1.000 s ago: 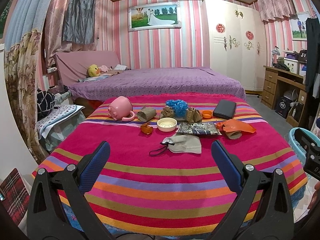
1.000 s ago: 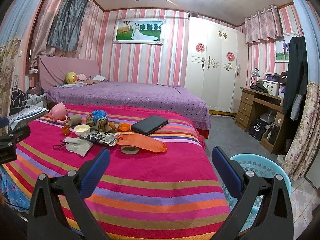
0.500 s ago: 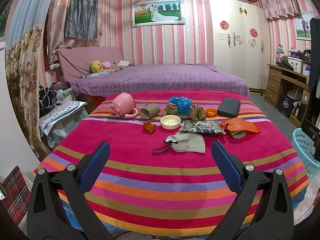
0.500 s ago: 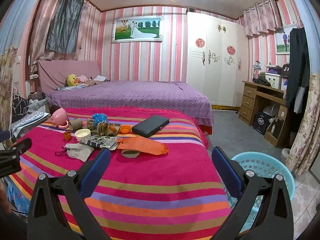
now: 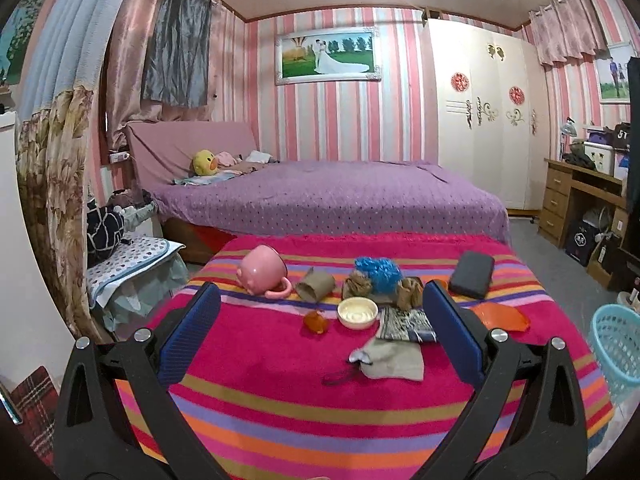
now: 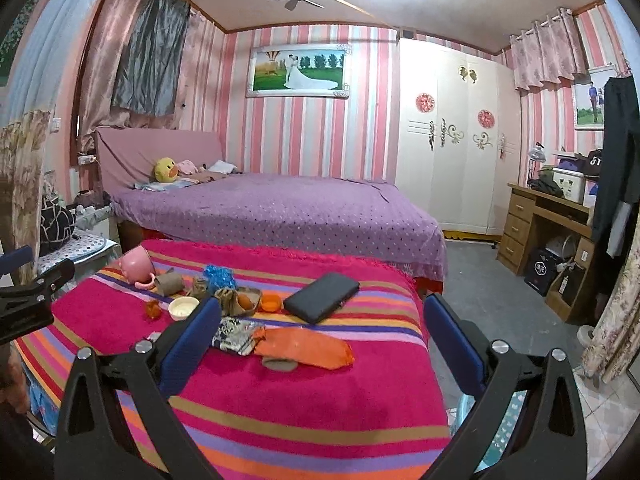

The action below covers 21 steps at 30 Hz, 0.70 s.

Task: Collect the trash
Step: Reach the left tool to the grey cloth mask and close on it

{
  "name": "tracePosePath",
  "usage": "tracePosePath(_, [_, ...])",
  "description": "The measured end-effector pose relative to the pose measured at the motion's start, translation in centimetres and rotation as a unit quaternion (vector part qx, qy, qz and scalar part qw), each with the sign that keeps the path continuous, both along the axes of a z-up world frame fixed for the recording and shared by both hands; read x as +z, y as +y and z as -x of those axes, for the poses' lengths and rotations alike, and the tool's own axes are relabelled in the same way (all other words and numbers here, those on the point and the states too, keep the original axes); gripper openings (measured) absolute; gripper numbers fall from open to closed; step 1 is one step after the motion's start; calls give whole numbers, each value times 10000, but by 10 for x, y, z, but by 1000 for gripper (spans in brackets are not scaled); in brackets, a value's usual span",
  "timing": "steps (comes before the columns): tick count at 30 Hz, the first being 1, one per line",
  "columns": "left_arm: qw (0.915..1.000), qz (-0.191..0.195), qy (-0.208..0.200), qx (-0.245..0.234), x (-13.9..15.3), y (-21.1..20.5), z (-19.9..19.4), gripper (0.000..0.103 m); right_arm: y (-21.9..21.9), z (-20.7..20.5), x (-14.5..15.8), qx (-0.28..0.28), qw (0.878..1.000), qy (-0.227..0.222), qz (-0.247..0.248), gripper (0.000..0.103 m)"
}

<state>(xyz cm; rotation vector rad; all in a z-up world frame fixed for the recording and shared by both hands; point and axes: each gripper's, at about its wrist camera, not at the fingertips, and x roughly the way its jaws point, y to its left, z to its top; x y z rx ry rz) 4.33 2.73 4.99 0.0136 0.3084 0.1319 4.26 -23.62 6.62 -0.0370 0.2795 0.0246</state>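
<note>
Trash lies on the striped cloth of the table [image 5: 320, 420]: a cardboard tube [image 5: 316, 284], brown crumpled paper [image 5: 358, 286], a blue plastic wad [image 5: 378, 270], a printed wrapper [image 5: 406, 326] and an orange bag [image 5: 500, 318]. A light blue basket [image 5: 618, 344] stands on the floor to the table's right. My left gripper [image 5: 320, 292] hangs open before the near edge, nothing between its fingers. My right gripper [image 6: 322, 304] is open too, near the table's right corner, with the orange bag [image 6: 308, 348] just ahead. The basket [image 6: 496, 440] is mostly hidden behind its right finger.
Also on the cloth are a pink mug [image 5: 262, 270], a white bowl [image 5: 357, 312], a grey pouch [image 5: 390, 358], a small orange item [image 5: 316, 322] and a black case [image 5: 472, 274]. A purple bed [image 5: 328, 196] lies behind, and a wooden desk [image 6: 548, 224] stands right.
Both views have tilted up and drawn nearer the table, so the items sit lower and larger. The right gripper has left the left view's edge. Both grippers stay open.
</note>
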Motion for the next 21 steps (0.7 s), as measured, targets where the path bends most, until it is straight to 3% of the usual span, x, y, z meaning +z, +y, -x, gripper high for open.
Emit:
tracePosePath(5, [9999,-89,51,78,-7,7,-14,98,0,-16,-6,33,10000,86,3,99])
tracePosePath(11, [9989,-111,390,236,-34,20,-33,98,-15,-33,-40,-59,9991,316,-274,99])
tracePosePath(17, [9970,-273,632,361,-54,31,-41,98,-23,-39,-65,-184,9981,522,-271,99])
tracePosePath(21, [9953,-110,884,389,-69,45,-48,98,-23,-37,-69,-326,9983,477,-31,99])
